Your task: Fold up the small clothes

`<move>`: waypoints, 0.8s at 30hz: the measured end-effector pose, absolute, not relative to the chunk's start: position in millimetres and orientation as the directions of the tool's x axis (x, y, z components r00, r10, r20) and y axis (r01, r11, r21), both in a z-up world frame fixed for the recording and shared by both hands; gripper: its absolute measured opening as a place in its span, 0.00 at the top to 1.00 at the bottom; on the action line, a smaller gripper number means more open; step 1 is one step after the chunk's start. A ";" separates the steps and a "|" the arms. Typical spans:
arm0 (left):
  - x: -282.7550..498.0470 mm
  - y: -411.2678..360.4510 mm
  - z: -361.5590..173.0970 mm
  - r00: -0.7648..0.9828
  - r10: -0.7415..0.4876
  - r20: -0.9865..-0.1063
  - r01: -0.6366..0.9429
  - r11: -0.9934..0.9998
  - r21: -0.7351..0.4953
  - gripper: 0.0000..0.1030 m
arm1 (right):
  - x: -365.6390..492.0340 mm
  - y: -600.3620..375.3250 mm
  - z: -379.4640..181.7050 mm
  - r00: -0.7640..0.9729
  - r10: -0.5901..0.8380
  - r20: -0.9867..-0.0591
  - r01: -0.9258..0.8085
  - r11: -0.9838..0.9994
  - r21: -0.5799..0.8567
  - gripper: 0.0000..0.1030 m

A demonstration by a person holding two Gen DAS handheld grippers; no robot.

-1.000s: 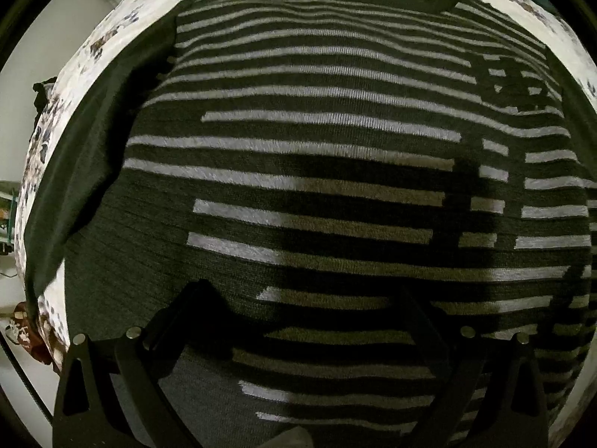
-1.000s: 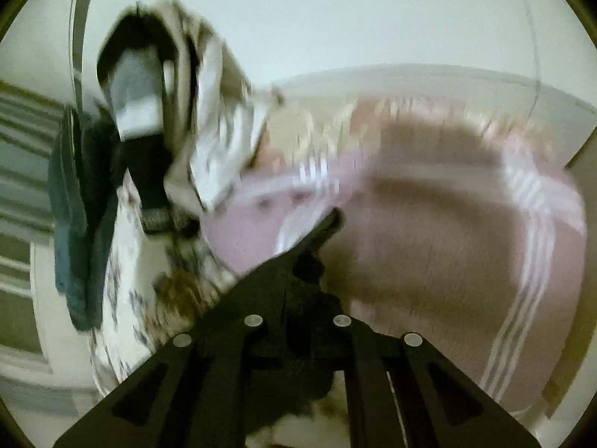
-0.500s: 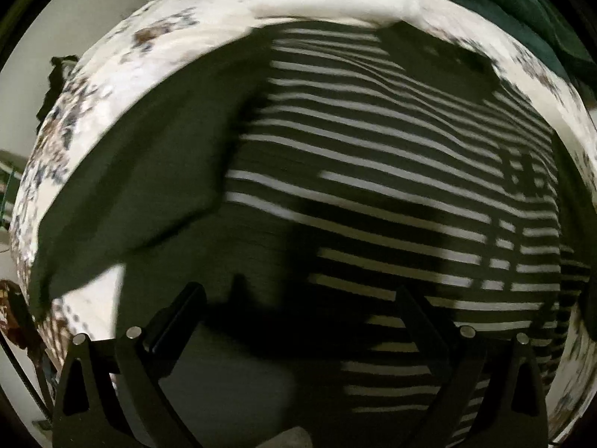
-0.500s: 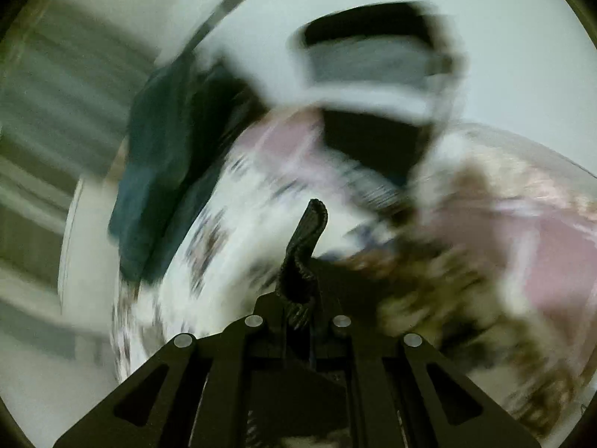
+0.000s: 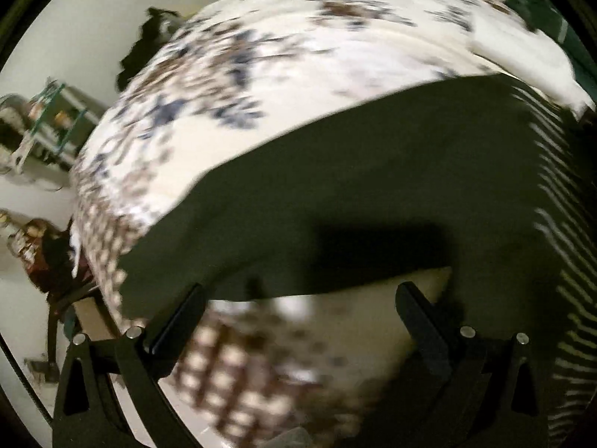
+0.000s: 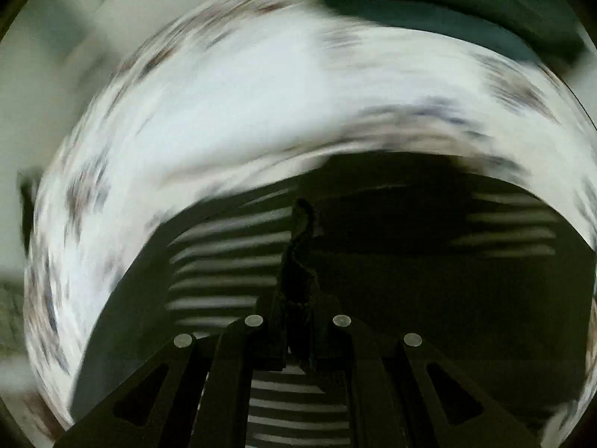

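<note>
We are working a dark striped sweater on a flowered bed, one gripper pinching cloth and the other gaping empty.

Our right gripper [image 6: 298, 321] is closing its jaws tight on a bunched ridge of the sweater [image 6: 231, 254], a soft dark knit with pale horizontal stripes; we are judging that the pinch is there to carry an edge over for a fold. Our left gripper [image 5: 298, 321] is holding its jaws wide apart with nothing between them, hovering just over the plain dark sleeve [image 5: 335, 194], probably lining up to take it. The sleeve is lying flat and angled out from the striped body. Beneath, the bedspread [image 5: 261, 74] is showing white with a blurred brown and blue floral print. Both views are smeared by motion, so finer texture is escaping us.
</note>
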State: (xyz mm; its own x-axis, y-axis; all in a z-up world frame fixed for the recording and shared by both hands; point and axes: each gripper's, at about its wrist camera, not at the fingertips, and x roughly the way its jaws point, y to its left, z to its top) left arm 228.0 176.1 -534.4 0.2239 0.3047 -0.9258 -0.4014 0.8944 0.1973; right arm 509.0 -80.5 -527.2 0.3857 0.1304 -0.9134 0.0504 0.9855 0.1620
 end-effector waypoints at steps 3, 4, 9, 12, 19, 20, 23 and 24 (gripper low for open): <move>214.2 205.6 -536.7 0.199 0.320 -0.926 -0.444 0.872 0.206 0.00 | 506.3 12.7 -542.1 0.357 0.130 -0.925 -0.112 0.989 0.096 0.93; 209.7 216.2 -539.6 0.184 0.318 -0.930 -0.464 0.862 0.203 0.00 | 503.0 37.4 -548.0 0.344 0.121 -0.931 -0.154 0.985 0.071 0.93; 200.0 248.4 -547.6 0.154 0.306 -0.939 -0.538 0.824 0.180 0.00 | 495.0 93.0 -571.9 0.299 0.034 -0.954 -0.200 0.979 -0.028 0.92; 195.0 269.0 -549.6 0.147 0.284 -0.948 -0.582 0.799 0.150 0.00 | 493.0 80.4 -570.1 0.224 0.106 -0.969 -0.181 0.981 0.065 0.79; 165.4 333.2 -549.3 0.160 0.204 -0.966 -0.720 0.693 0.027 0.00 | 436.4 -19.5 -526.9 0.119 0.450 -0.885 0.038 0.889 0.457 0.36; 159.6 346.2 -554.1 0.172 0.171 -0.970 -0.748 0.664 -0.016 0.00 | 426.4 -32.9 -526.3 0.117 0.438 -0.892 0.067 0.892 0.447 0.36; 154.7 366.8 -575.4 0.180 0.077 -0.981 -0.786 0.611 -0.096 0.00 | 397.6 -80.2 -539.0 0.078 0.422 -0.903 0.172 0.887 0.429 0.36; 155.5 370.4 -580.7 0.183 0.059 -0.981 -0.792 0.601 -0.111 0.00 | 388.3 -93.4 -542.7 0.067 0.422 -0.904 0.201 0.882 0.426 0.36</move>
